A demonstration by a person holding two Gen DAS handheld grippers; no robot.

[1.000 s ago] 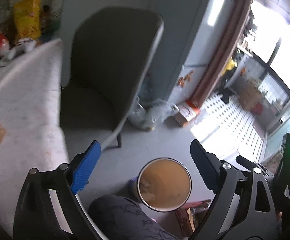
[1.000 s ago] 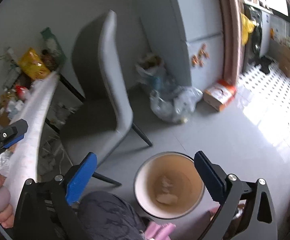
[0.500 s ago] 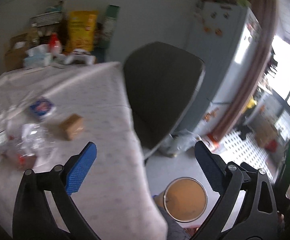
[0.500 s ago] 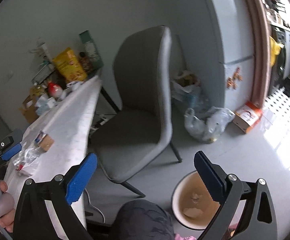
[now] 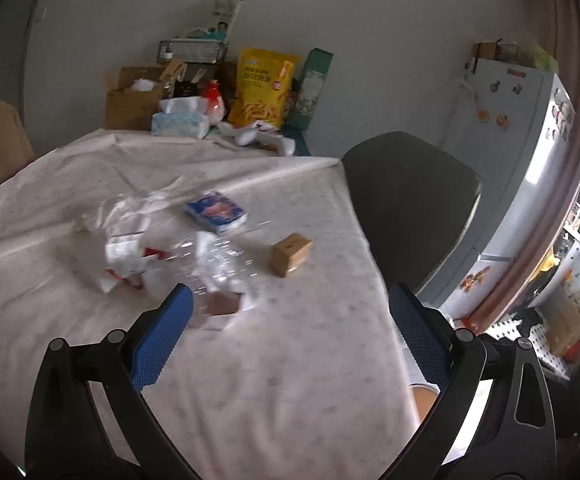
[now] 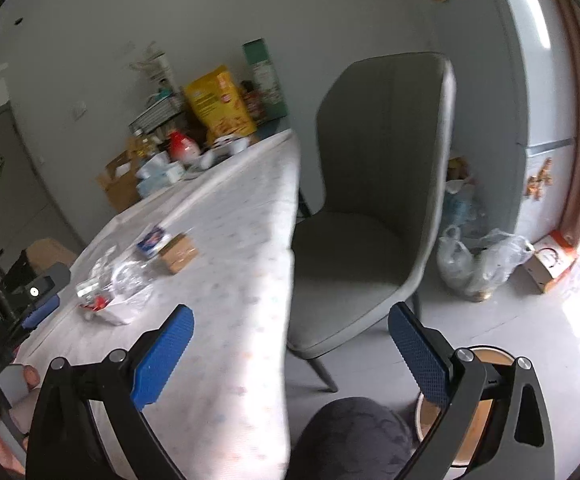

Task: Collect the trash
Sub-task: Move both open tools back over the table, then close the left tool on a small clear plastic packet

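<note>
— Left wrist view: how far along am I?

— Barely. On my white-clothed table (image 5: 290, 360) lie a crumpled clear plastic wrapper (image 5: 218, 264), a blue-and-white packet (image 5: 216, 211) and a small brown cardboard box (image 5: 291, 254). The round tan-lined bin (image 6: 473, 412) sits on the floor.

— And my grip?

— My left hand-held gripper (image 5: 290, 328) and right hand-held gripper (image 6: 290, 352) both gape wide, holding nothing.

Small box (image 5: 291, 254) lies on table (image 5: 290, 360), right of wrappers (image 5: 130, 256).
</note>
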